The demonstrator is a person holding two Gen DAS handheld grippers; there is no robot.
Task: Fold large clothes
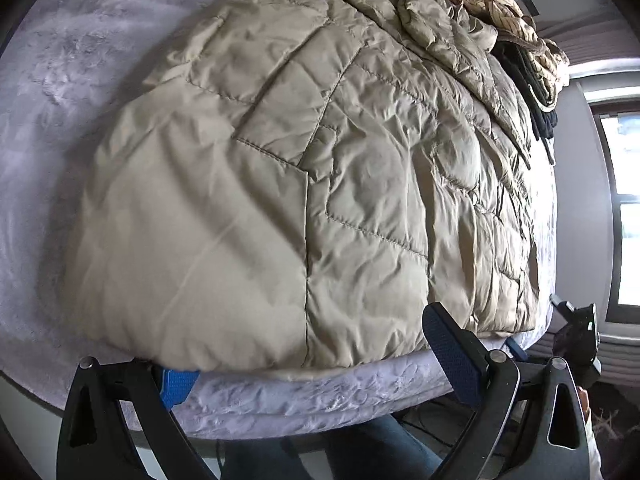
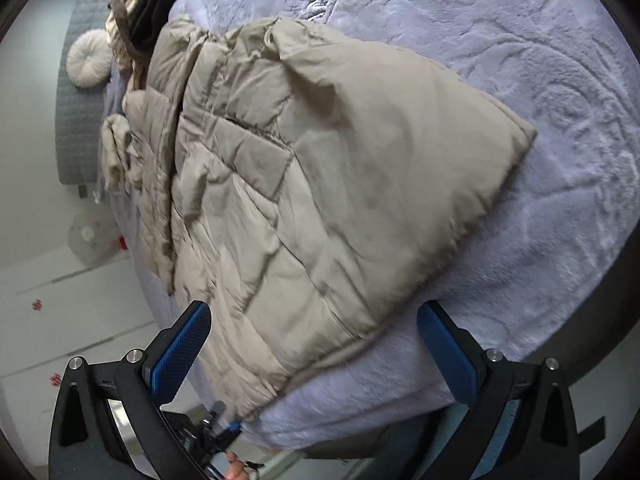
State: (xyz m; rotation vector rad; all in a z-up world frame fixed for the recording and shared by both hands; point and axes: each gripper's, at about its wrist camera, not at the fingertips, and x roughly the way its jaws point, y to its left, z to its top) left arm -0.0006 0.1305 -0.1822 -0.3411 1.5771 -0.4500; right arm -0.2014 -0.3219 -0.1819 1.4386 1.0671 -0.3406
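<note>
Left gripper [image 1: 312, 356]: jaws are standing wide at the bed's near edge; the left pad [image 1: 176, 386] is tucking under the jacket's hem, the right pad [image 1: 448, 354] is sitting clear on top of the edge, nothing pinched.
Jacket [image 1: 304, 184]: a beige quilted puffer, lying spread flat on the bed, hem reaching the near edge, its plain panel sitting to the left of the stitched squares.
Bed [image 1: 312, 400]: pale lilac plush cover, showing bare on the left and along the front rim.
Clothes pile [image 1: 520, 52]: striped and dark garments are bunching at the far right end, touching the jacket's top.
Window [image 1: 624, 208]: glowing at the far right wall.
Right gripper [image 2: 314, 340]: also gaping wide, fingers straddling the jacket's [image 2: 320, 184] near corner without closing on it.
Cushion [image 2: 89, 64]: a round white one, sitting far left beyond the pile, in the right wrist view.
Person's legs [image 1: 360, 452]: in jeans, standing right at the bed edge.
</note>
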